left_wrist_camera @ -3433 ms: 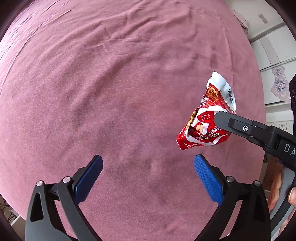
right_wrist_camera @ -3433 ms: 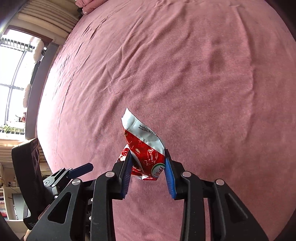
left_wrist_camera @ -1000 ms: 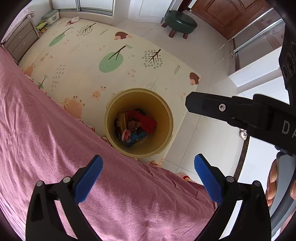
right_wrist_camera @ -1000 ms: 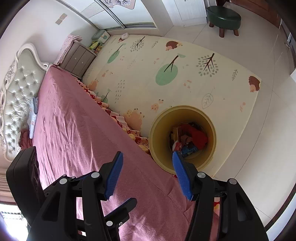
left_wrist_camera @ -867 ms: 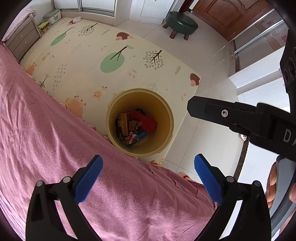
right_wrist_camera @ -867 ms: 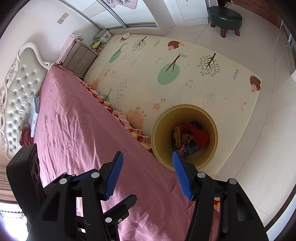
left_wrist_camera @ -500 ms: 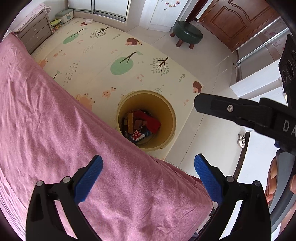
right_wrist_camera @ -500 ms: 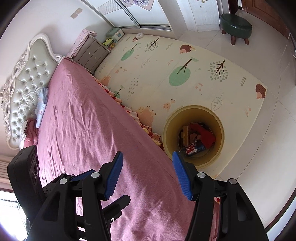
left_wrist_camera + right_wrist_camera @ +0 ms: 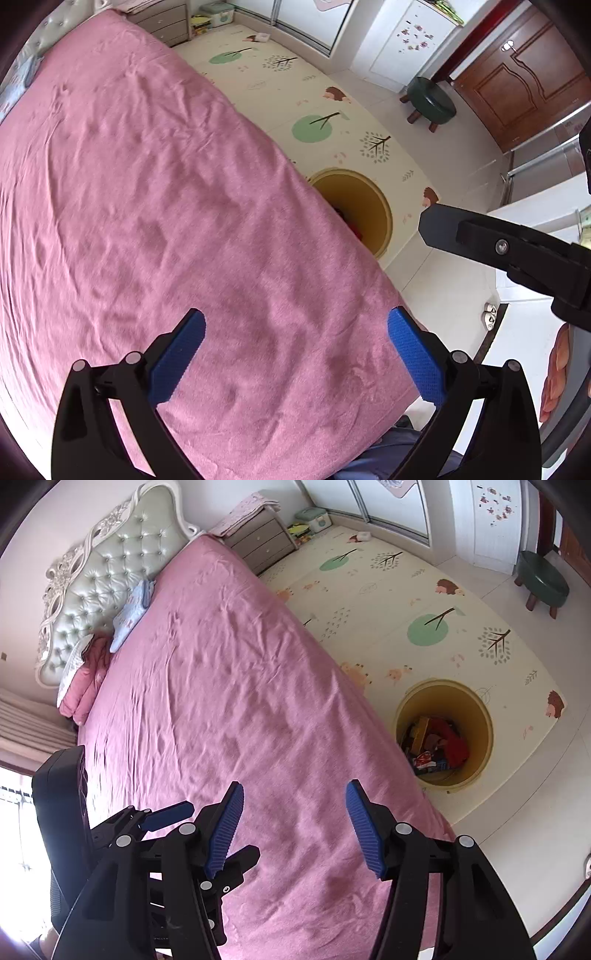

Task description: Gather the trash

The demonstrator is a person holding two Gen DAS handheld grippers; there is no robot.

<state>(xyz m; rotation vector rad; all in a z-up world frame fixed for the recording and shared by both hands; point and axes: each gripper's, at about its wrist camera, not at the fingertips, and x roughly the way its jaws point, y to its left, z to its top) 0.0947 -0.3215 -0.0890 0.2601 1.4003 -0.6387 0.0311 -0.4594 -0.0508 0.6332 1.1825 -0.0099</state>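
A yellow round bin (image 9: 445,734) stands on the floor beside the bed's foot corner, with red and dark wrappers (image 9: 439,746) lying inside it. In the left wrist view the bin (image 9: 369,206) is half hidden behind the bed edge. My left gripper (image 9: 295,354) hangs open over the pink bedspread (image 9: 147,206), nothing between its blue pads. My right gripper (image 9: 295,823) also stands open and empty above the bedspread (image 9: 229,686); one of its black fingers (image 9: 480,236) reaches into the left wrist view from the right.
A patterned play mat (image 9: 406,602) covers the floor beside the bed. A green stool (image 9: 541,579) stands near a brown door (image 9: 524,85). A tufted headboard (image 9: 107,587) with pillows (image 9: 131,609) and a bedside drawer unit (image 9: 258,541) lie at the far end. A hand (image 9: 557,373) shows at the right.
Both grippers have risen and drawn back from the bin over the bed; the bin has slid away to the right and more bedspread fills both views. Earlier the right gripper held a red wrapper.
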